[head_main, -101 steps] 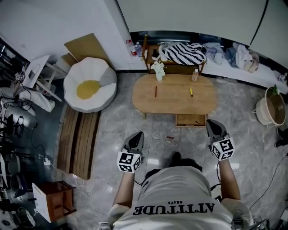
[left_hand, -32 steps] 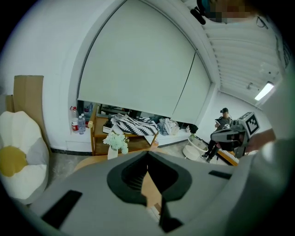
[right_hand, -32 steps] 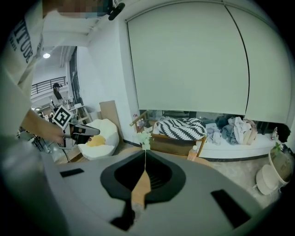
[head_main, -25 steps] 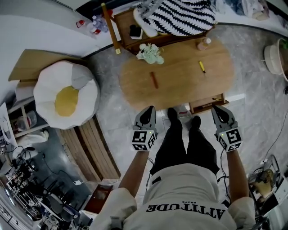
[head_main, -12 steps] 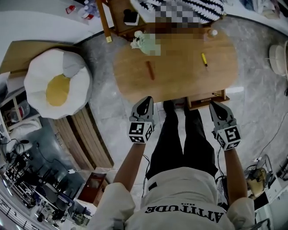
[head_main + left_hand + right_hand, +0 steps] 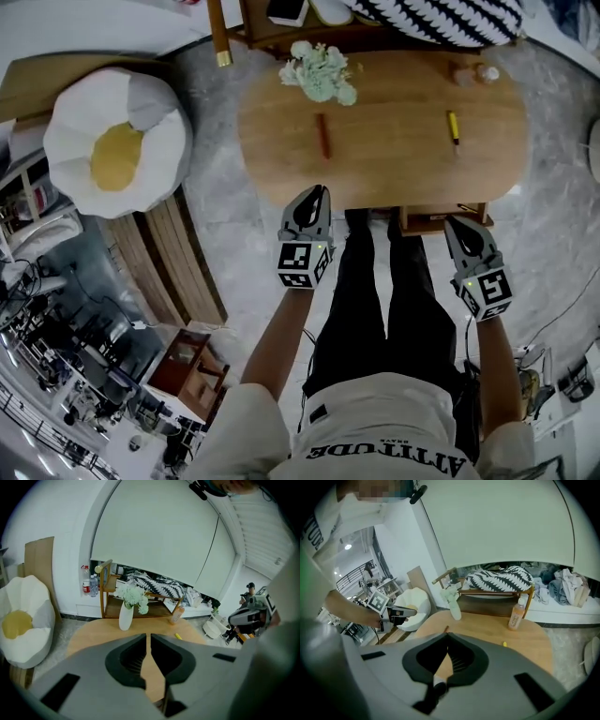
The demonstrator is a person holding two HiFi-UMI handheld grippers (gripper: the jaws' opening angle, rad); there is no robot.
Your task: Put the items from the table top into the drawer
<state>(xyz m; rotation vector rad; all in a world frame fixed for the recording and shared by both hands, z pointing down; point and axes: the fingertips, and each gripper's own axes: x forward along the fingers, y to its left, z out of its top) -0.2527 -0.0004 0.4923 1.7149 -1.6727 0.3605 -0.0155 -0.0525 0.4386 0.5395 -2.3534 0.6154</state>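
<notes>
Two pens on the oval tabletop (image 6: 394, 155), well apart: red pen (image 6: 322, 136) left of centre, yellow pen (image 6: 454, 127) toward the right end, each lying roughly front to back on bare wood. Behind the red pen, near the far edge, a white vase (image 6: 319, 70) of pale flowers. At the far right edge, a small bottle (image 6: 469, 73), upright in the right gripper view. Under the near rim, just right of the person's legs (image 6: 375, 281), the drawer (image 6: 427, 222) pulled out a little, its inside too dark and narrow to read. Left gripper (image 6: 317, 191) held low with its tips at the near rim, roughly in line with the red pen but well short of it; jaws drawn together to a thin slit, nothing between them. Right gripper (image 6: 457, 225) with its tips at the drawer's front, toward its right end; jaws closed tip to tip, also empty. Neither gripper touching a pen. On the floor to the left, an egg-shaped beanbag (image 6: 112, 141). Beyond the tabletop, a low wooden shelf (image 6: 267, 37) with a striped cloth (image 6: 441, 19) draped over it.
</notes>
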